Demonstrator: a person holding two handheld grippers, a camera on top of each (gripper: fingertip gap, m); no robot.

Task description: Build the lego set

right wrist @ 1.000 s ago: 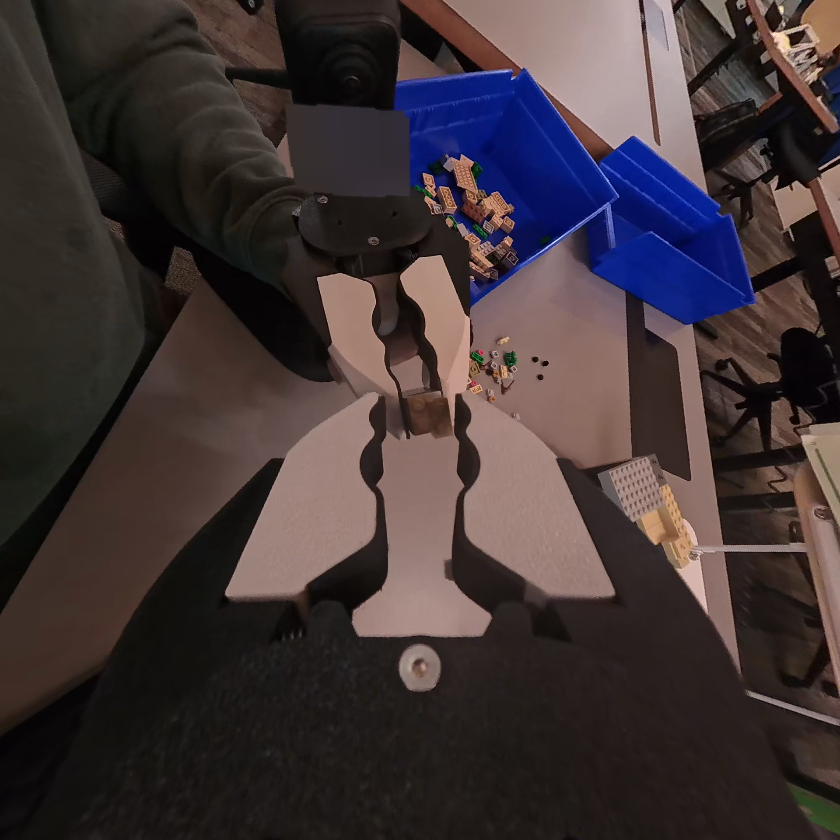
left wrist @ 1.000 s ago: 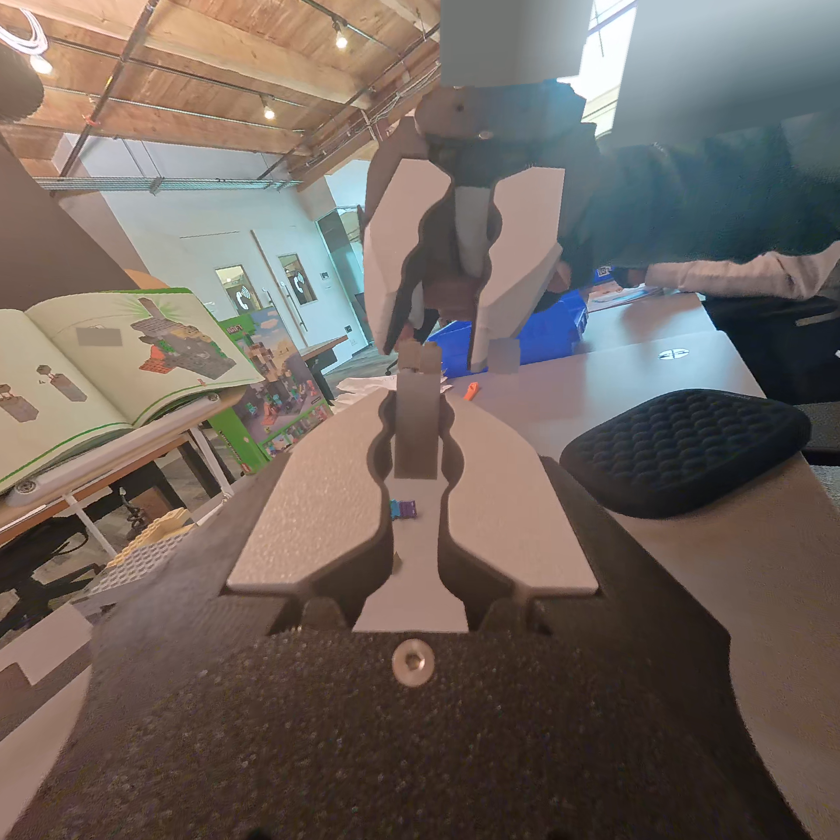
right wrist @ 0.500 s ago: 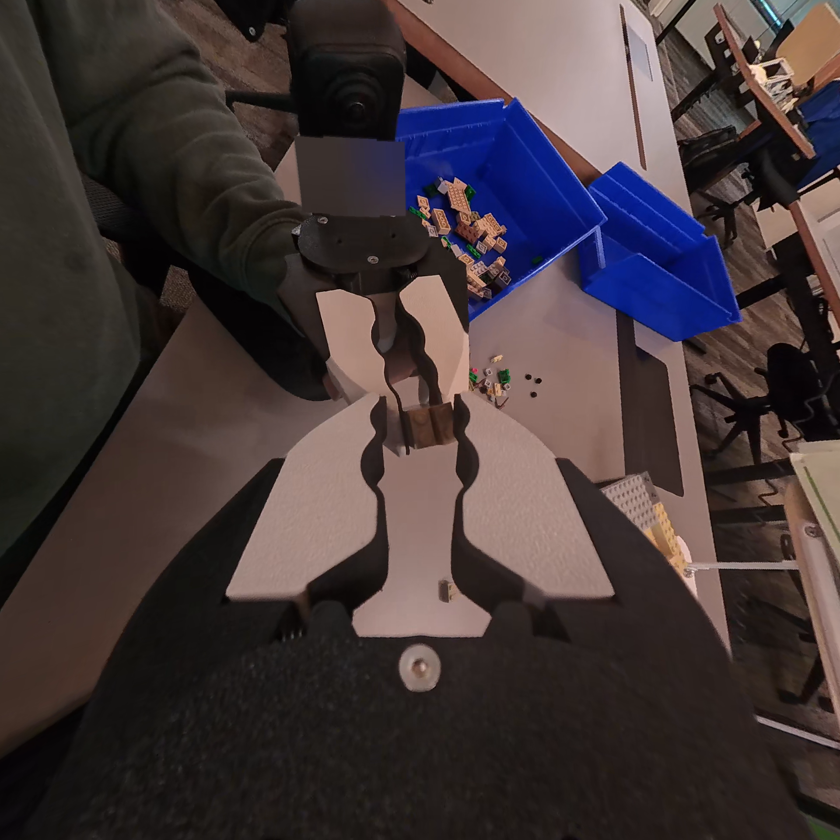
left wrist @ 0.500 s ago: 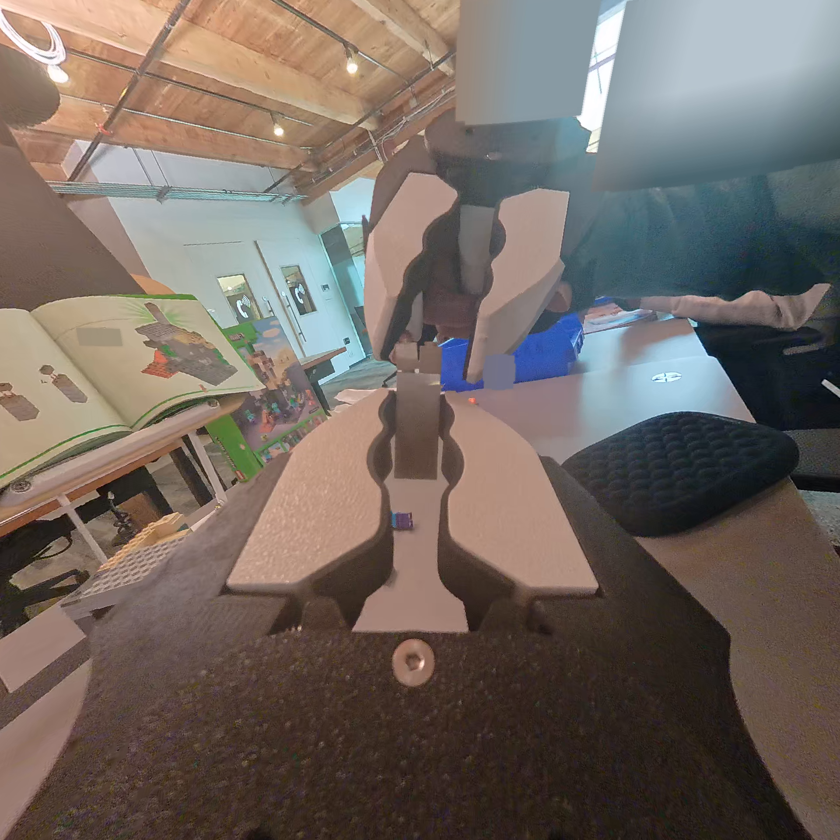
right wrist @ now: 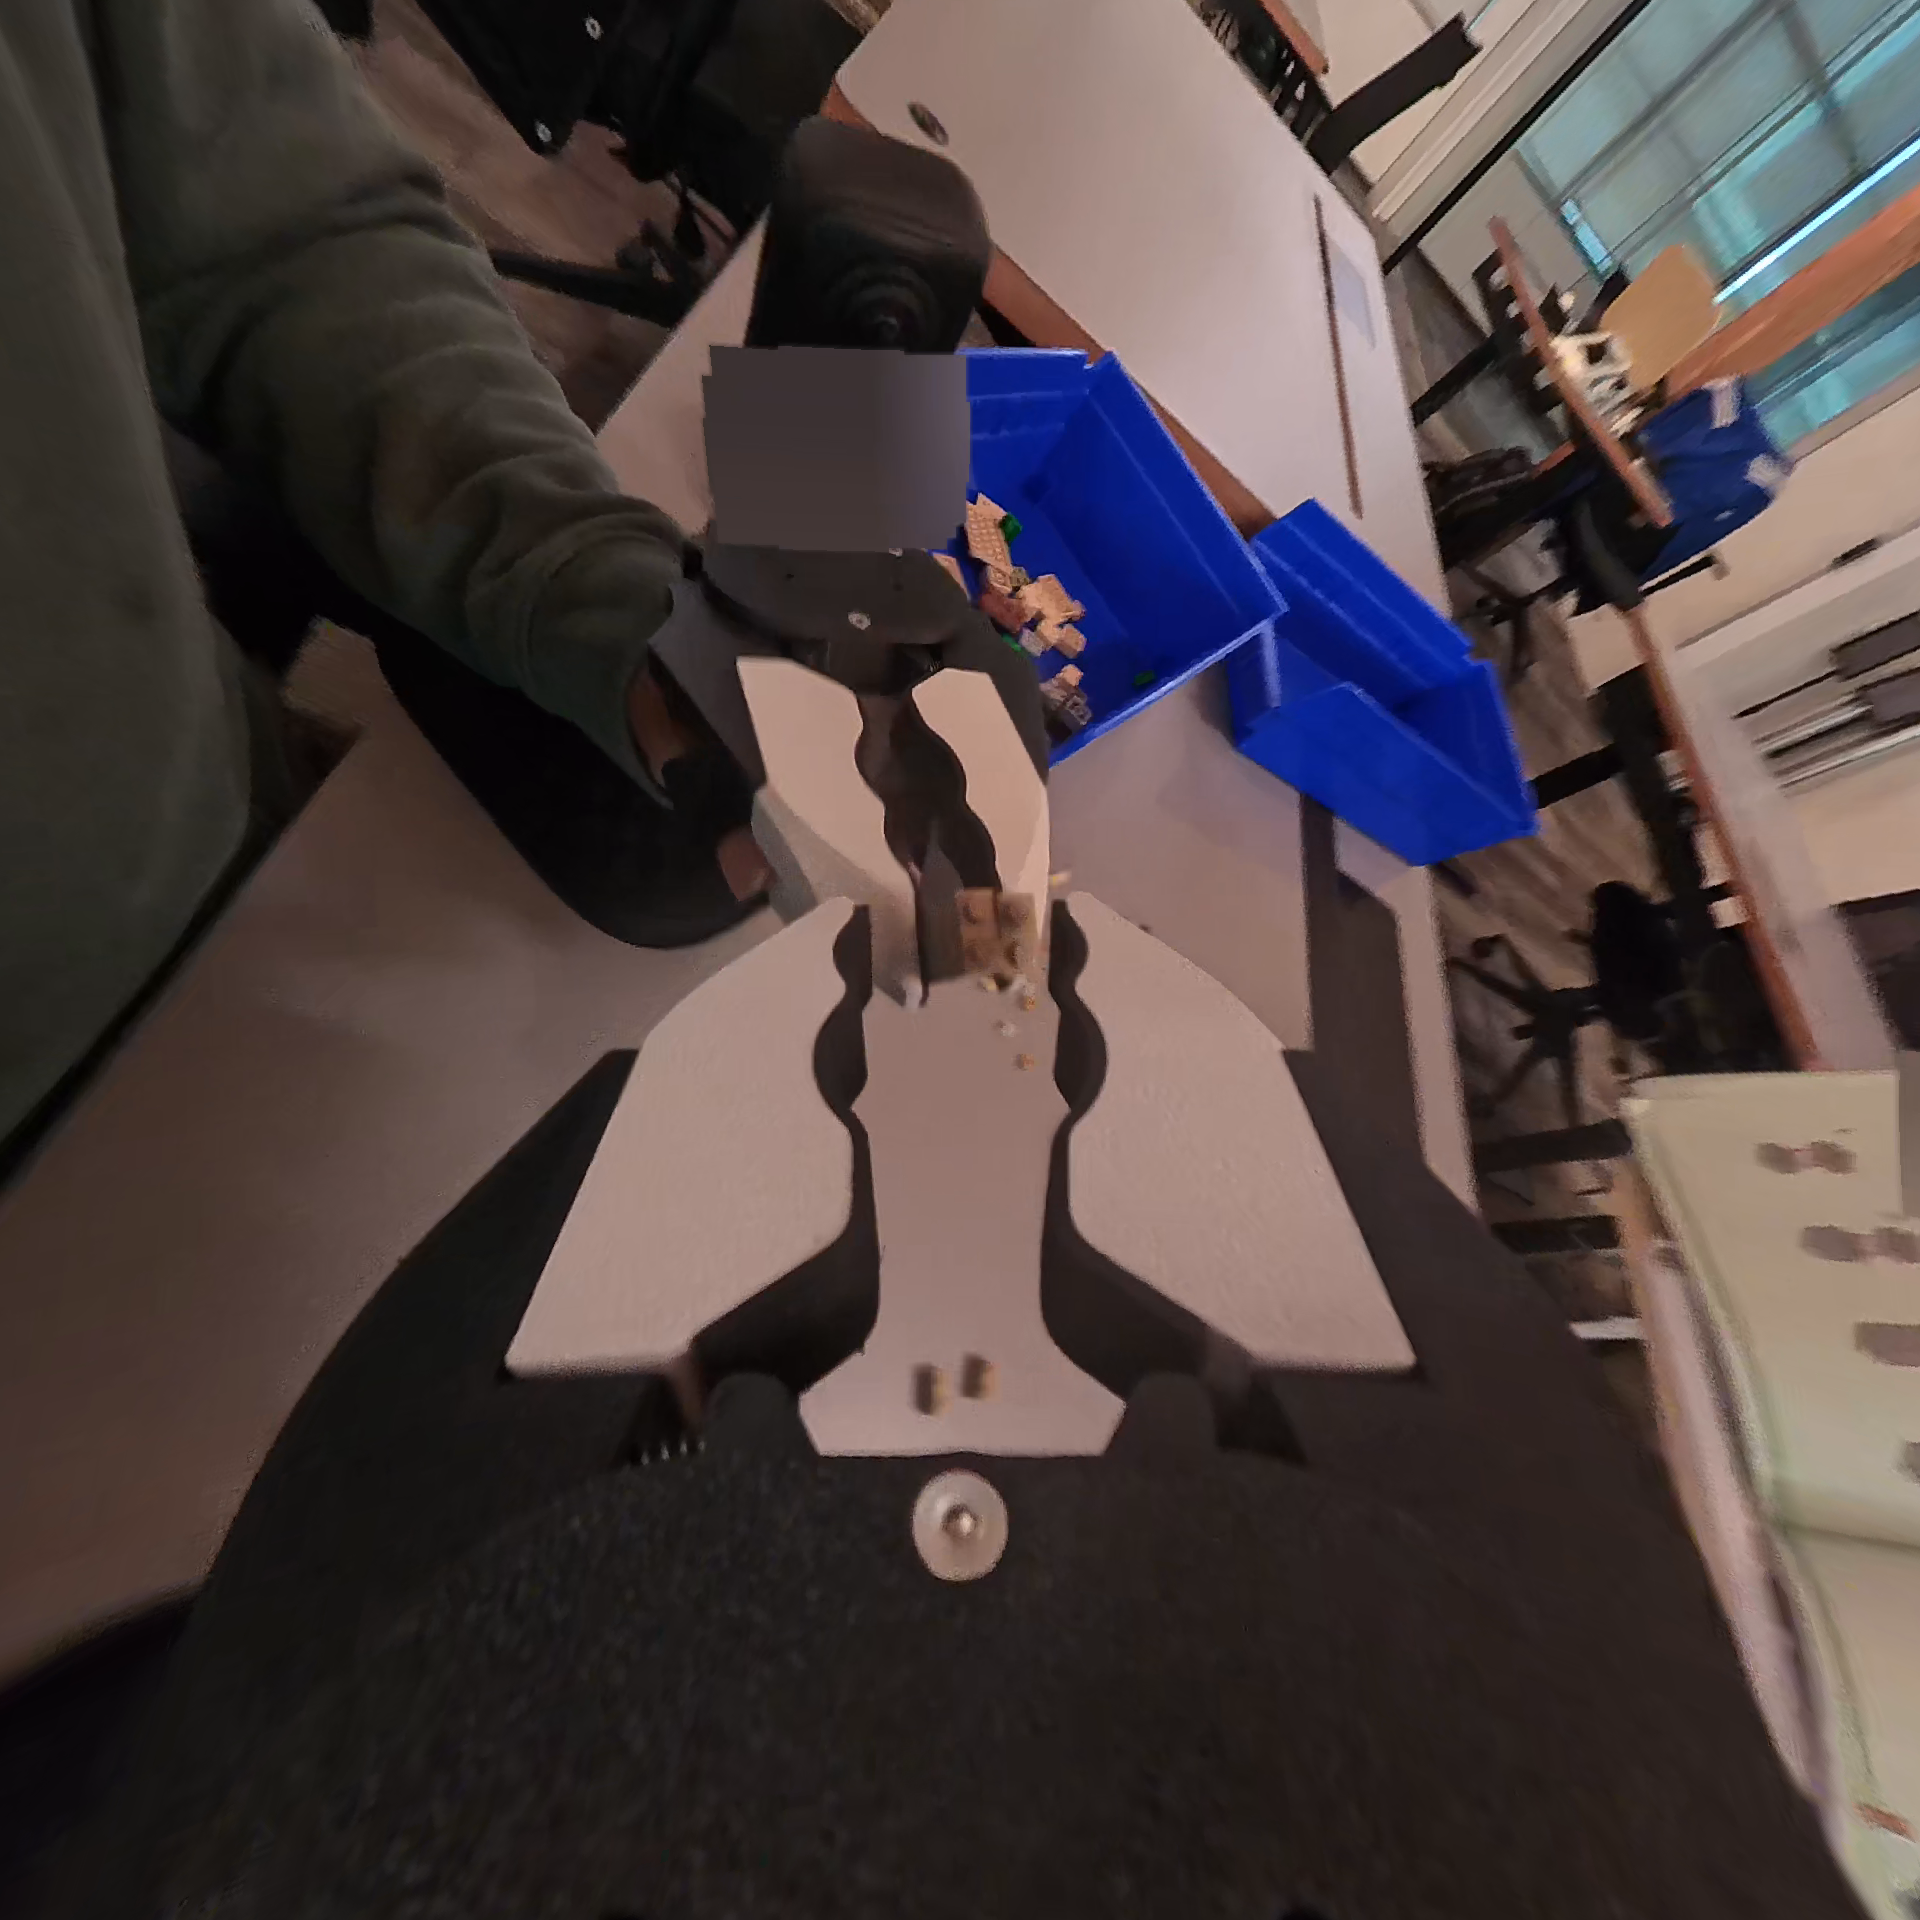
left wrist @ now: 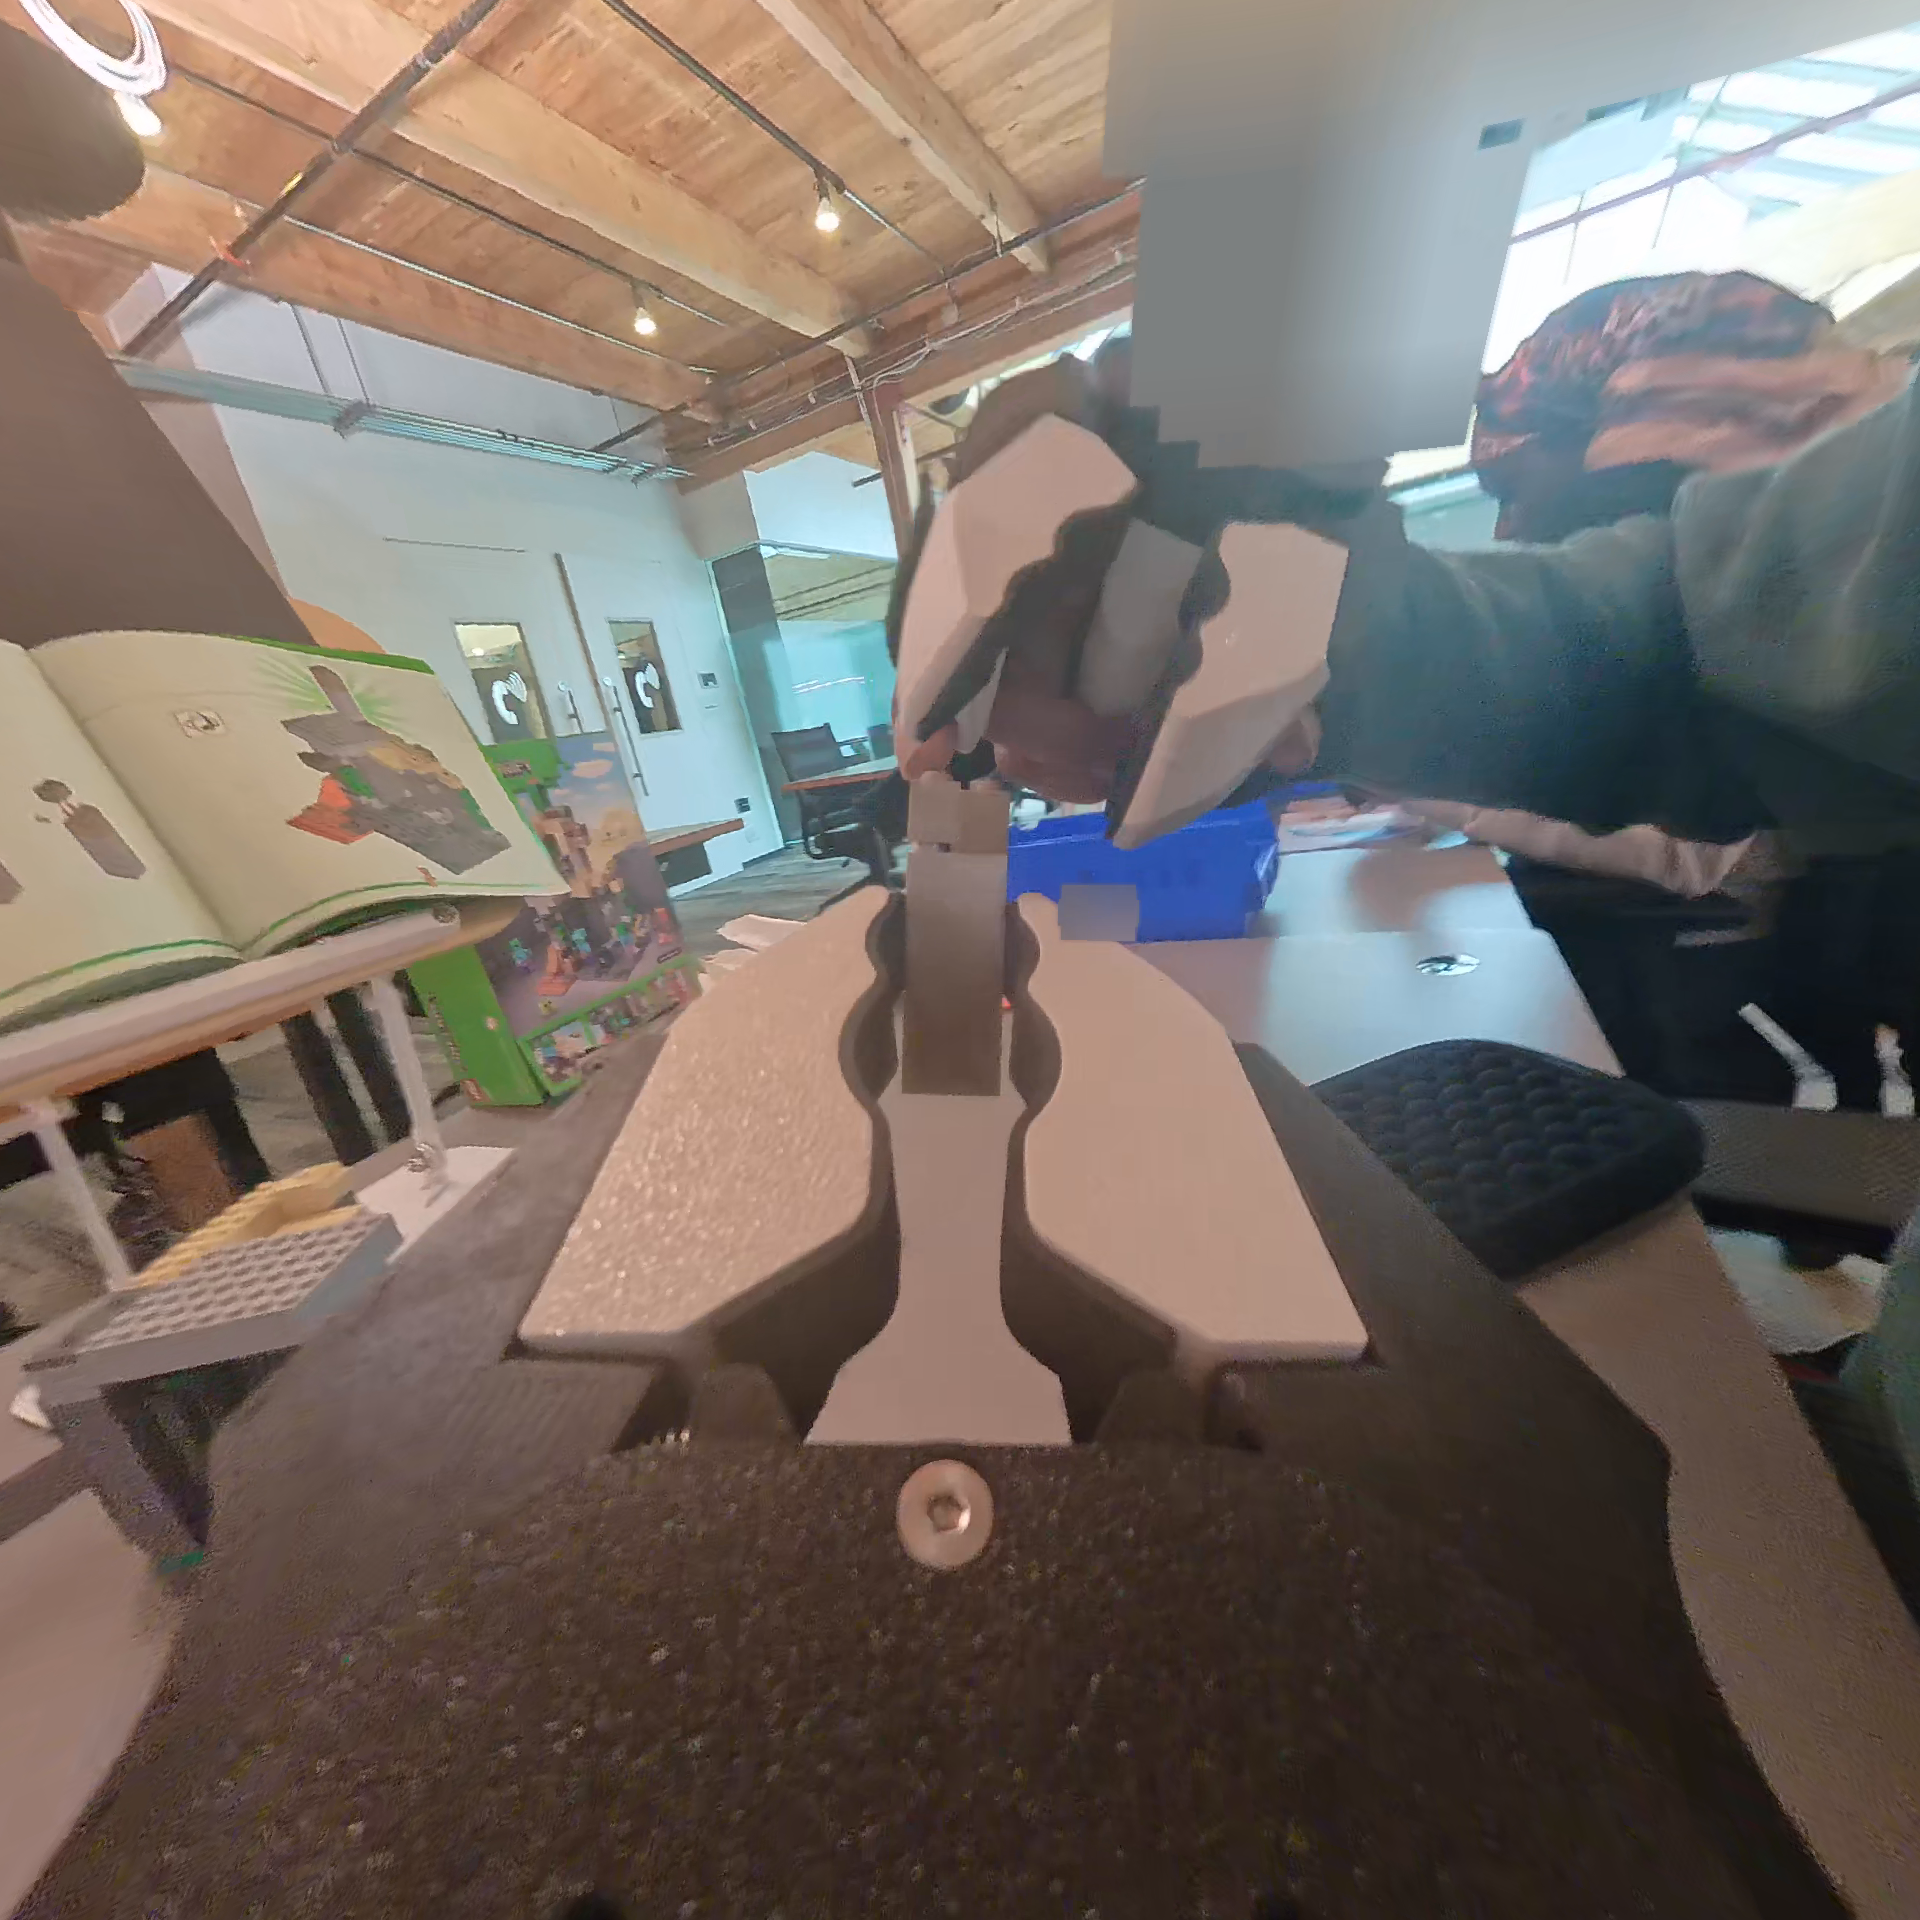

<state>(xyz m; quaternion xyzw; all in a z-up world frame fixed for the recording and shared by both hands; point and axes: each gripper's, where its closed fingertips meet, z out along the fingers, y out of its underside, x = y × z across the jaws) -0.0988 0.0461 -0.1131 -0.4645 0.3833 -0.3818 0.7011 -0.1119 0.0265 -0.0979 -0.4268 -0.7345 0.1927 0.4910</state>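
At nine o'clock in the left wrist view we note an open instruction booklet (left wrist: 208, 790) on a stand. At centre, the left gripper (left wrist: 954, 914) is narrowly parted, both pads pressed on an upright grey-brown brick stack (left wrist: 952, 966). At one o'clock the right gripper (left wrist: 1013, 800) hangs over the stack's top, jaws apart, gripping nothing. A blue bin (right wrist: 1132, 561) of bricks sits beyond.
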